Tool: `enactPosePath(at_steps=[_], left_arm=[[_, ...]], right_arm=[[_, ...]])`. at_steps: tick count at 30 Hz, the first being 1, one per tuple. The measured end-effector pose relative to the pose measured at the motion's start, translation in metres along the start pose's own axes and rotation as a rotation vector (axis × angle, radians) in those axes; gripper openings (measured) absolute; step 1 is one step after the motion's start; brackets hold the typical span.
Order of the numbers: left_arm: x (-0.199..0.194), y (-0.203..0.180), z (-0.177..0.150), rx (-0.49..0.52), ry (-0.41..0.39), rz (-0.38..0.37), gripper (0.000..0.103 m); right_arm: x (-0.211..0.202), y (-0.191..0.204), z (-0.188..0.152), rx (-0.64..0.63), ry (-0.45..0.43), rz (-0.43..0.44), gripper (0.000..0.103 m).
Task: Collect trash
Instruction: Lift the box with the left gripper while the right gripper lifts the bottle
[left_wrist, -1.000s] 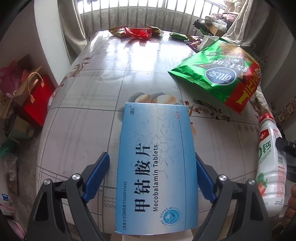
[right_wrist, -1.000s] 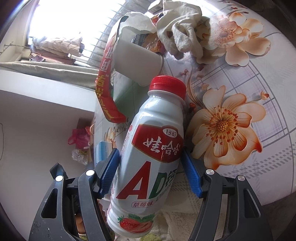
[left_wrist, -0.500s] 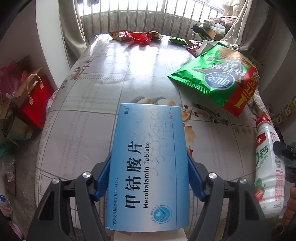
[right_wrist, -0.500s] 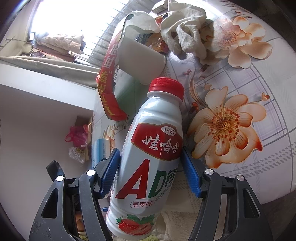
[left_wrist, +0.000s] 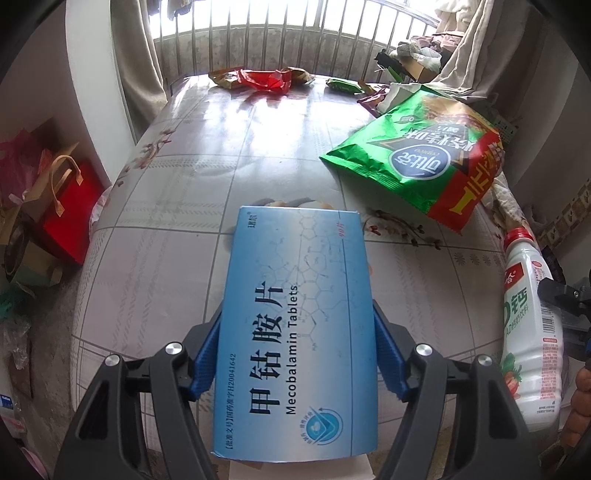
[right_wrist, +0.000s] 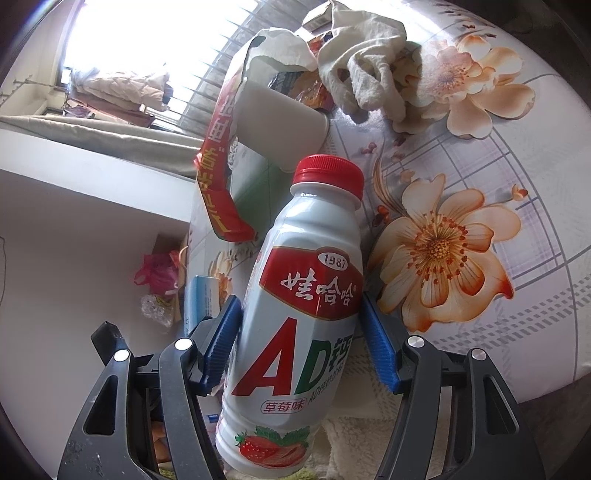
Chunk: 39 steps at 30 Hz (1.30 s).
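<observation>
Closing since before, left tool (left_wrist: 295, 350) now clamps the tablet box (left_wrist: 295, 332).

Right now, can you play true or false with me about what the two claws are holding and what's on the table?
1. The left claw is clamped on a blue tablet box. True.
2. The right claw holds a green chip bag. False: it grips a white drink bottle; the green chip bag lies on the table.
3. The bottle has a red cap. True.
4. The bottle's label shows bananas. False: it shows strawberries.
5. A red wrapper lies at the table's far end, near the window bars. True.
</observation>
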<state>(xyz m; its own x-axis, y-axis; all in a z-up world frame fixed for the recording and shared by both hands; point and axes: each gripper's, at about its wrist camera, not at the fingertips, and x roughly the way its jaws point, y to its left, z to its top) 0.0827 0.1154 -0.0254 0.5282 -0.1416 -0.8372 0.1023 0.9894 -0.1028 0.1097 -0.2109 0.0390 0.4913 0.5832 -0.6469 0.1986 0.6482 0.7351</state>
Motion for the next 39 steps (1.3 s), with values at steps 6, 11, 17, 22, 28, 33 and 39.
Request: enactPosePath(at_steps=[6, 11, 17, 22, 28, 33, 39], left_arm=[[-0.004, -0.007, 0.0, 0.02, -0.013, -0.001, 0.069], [-0.005, -0.009, -0.001, 0.027, -0.015, 0.0, 0.069], [-0.009, -0.011, -0.001, 0.037, -0.025, 0.002, 0.069], [-0.014, -0.013, -0.002, 0.046, -0.037, 0.003, 0.069], [-0.021, -0.015, -0.002, 0.057, -0.053, 0.007, 0.069], [-0.028, -0.02, -0.003, 0.067, -0.067, 0.009, 0.069], [-0.038, -0.028, -0.004, 0.087, -0.088, 0.013, 0.069]], right_arm=[[-0.002, 0.0, 0.001, -0.005, 0.004, 0.008, 0.06], [-0.003, 0.001, 0.0, -0.006, 0.006, 0.013, 0.06], [-0.002, 0.005, -0.001, -0.01, 0.011, 0.018, 0.06], [-0.002, 0.008, -0.003, -0.015, 0.01, 0.024, 0.06], [-0.003, 0.01, -0.006, -0.021, 0.009, 0.037, 0.06], [-0.005, 0.005, -0.007, -0.015, 0.011, 0.055, 0.06], [-0.012, 0.0, -0.011, -0.013, 0.006, 0.07, 0.06]])
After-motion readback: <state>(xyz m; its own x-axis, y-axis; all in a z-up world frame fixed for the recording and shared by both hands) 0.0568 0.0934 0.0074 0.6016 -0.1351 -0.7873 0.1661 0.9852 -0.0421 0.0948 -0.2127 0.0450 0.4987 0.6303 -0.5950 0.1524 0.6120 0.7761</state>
